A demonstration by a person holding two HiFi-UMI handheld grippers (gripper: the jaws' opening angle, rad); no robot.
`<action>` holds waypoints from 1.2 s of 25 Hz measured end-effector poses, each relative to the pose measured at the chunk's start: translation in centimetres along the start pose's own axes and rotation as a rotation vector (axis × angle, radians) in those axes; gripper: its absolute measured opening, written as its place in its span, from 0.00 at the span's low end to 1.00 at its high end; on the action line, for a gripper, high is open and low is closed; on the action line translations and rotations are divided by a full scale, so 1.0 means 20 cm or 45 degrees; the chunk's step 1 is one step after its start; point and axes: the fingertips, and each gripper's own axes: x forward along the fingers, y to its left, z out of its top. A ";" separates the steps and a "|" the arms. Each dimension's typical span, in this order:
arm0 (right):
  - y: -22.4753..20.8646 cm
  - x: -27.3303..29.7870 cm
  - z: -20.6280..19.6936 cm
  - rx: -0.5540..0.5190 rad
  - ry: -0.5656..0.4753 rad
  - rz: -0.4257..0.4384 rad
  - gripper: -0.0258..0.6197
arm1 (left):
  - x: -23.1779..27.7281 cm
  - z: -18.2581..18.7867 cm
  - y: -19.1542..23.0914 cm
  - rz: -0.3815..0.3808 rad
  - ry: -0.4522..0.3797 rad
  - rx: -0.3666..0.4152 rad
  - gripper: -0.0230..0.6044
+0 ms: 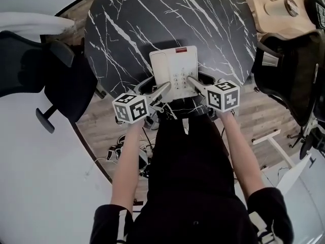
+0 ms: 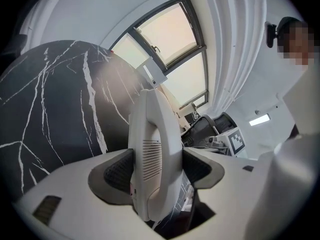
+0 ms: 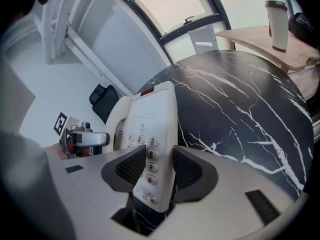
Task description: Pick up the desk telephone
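A white desk telephone [image 1: 173,67] with a keypad sits at the near edge of the round black marble table [image 1: 152,14]. My left gripper [image 1: 163,89] reaches in from the near left, and in the left gripper view its dark pads [image 2: 117,171] press both sides of the handset side of the telephone [image 2: 150,144]. My right gripper [image 1: 192,80] comes in from the near right. In the right gripper view my right gripper [image 3: 159,169] clamps the keypad edge of the telephone [image 3: 152,114] between its pads. I cannot tell whether the telephone rests on the table or is raised.
Black office chairs stand left [image 1: 45,75] and right [image 1: 289,70] of the table. A paper cup [image 1: 282,6] stands on a wooden desk at the far right. Cables [image 1: 127,146] lie on the wooden floor below the table's edge.
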 end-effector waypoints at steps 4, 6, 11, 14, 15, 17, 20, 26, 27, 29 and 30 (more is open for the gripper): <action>0.05 -0.04 0.08 0.005 -0.031 0.013 0.33 | -0.05 0.08 -0.05 -0.002 -0.027 -0.003 0.55; 0.07 -0.06 0.11 -0.001 -0.045 0.015 0.33 | -0.06 0.11 -0.07 0.000 -0.035 0.013 0.55; 0.10 -0.13 0.22 -0.026 -0.084 0.024 0.33 | -0.09 0.20 -0.14 -0.001 -0.056 0.053 0.55; 0.12 -0.16 0.29 -0.030 -0.114 0.024 0.32 | -0.10 0.27 -0.18 -0.012 -0.081 0.064 0.55; 0.13 -0.18 0.31 -0.032 -0.125 0.022 0.32 | -0.11 0.29 -0.20 -0.017 -0.088 0.070 0.55; 0.15 -0.22 0.36 -0.042 -0.150 0.020 0.32 | -0.12 0.34 -0.24 -0.023 -0.101 0.092 0.55; 0.17 -0.29 0.45 -0.059 -0.202 0.030 0.32 | -0.13 0.43 -0.32 -0.020 -0.133 0.144 0.54; 0.24 -0.45 0.64 -0.105 -0.334 0.046 0.32 | -0.19 0.62 -0.51 -0.028 -0.210 0.255 0.54; 0.25 -0.47 0.67 -0.123 -0.349 0.044 0.32 | -0.20 0.65 -0.53 -0.034 -0.220 0.269 0.54; 0.28 -0.52 0.74 -0.157 -0.378 0.044 0.32 | -0.23 0.70 -0.58 -0.042 -0.252 0.286 0.54; 0.30 -0.54 0.77 -0.173 -0.393 0.046 0.32 | -0.24 0.72 -0.60 -0.044 -0.270 0.293 0.54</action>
